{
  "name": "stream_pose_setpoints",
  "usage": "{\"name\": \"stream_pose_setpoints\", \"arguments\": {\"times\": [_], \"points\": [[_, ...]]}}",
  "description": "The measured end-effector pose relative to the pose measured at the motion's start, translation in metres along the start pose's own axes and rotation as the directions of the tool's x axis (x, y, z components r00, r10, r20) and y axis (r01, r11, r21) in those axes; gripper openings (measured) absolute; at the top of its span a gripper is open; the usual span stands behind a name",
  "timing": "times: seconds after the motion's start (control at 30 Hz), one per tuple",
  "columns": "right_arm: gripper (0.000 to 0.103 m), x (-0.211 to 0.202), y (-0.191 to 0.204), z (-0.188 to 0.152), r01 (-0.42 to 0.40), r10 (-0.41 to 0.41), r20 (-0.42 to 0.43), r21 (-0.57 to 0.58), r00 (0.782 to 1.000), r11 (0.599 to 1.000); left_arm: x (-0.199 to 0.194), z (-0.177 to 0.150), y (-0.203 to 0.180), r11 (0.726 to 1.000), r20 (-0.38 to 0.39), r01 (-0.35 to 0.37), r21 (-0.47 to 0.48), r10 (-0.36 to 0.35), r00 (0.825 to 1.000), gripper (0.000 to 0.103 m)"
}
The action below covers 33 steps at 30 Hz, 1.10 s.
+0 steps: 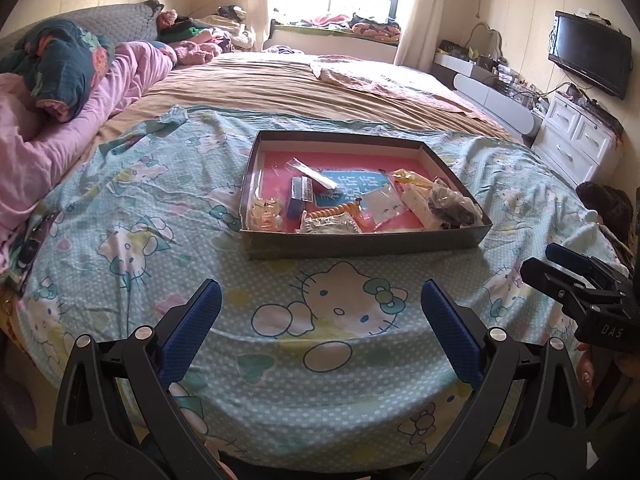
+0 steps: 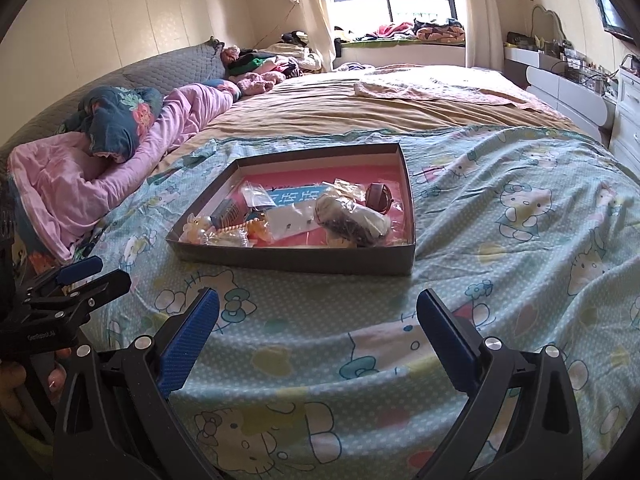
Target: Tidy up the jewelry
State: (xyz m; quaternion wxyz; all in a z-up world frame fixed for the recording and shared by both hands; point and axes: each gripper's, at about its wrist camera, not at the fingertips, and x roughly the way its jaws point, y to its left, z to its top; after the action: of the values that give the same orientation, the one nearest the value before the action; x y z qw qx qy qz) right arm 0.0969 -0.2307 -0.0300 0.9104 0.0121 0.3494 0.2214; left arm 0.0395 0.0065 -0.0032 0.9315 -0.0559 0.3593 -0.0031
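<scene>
A shallow grey box with a pink floor (image 1: 362,240) (image 2: 296,258) lies on the Hello Kitty sheet on the bed. It holds several small plastic bags of jewelry, an orange coiled band (image 1: 332,211), a brown round item (image 2: 380,196) and a blue card (image 1: 356,184). My left gripper (image 1: 320,300) is open and empty, hovering above the sheet short of the box. My right gripper (image 2: 318,308) is open and empty too, also short of the box. Each gripper shows at the edge of the other's view, the right one (image 1: 548,264) and the left one (image 2: 96,274).
The Hello Kitty sheet (image 1: 140,216) covers the near part of the bed, a tan cover (image 1: 280,88) the far part. Pink and floral bedding (image 1: 60,92) is piled at the left. White drawers (image 1: 576,140) and a wall TV (image 1: 588,54) stand at the right.
</scene>
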Motion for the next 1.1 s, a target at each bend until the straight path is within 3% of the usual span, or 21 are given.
{"name": "stream_pose_setpoints", "arguments": {"times": [1.1], "points": [[0.098,-0.0008,0.0019,0.0021,-0.002,0.002,-0.006,0.003,1.000,1.000,-0.0036,0.0020,-0.0014,1.000,0.011,-0.008,0.000,0.008,1.000,0.093]]}}
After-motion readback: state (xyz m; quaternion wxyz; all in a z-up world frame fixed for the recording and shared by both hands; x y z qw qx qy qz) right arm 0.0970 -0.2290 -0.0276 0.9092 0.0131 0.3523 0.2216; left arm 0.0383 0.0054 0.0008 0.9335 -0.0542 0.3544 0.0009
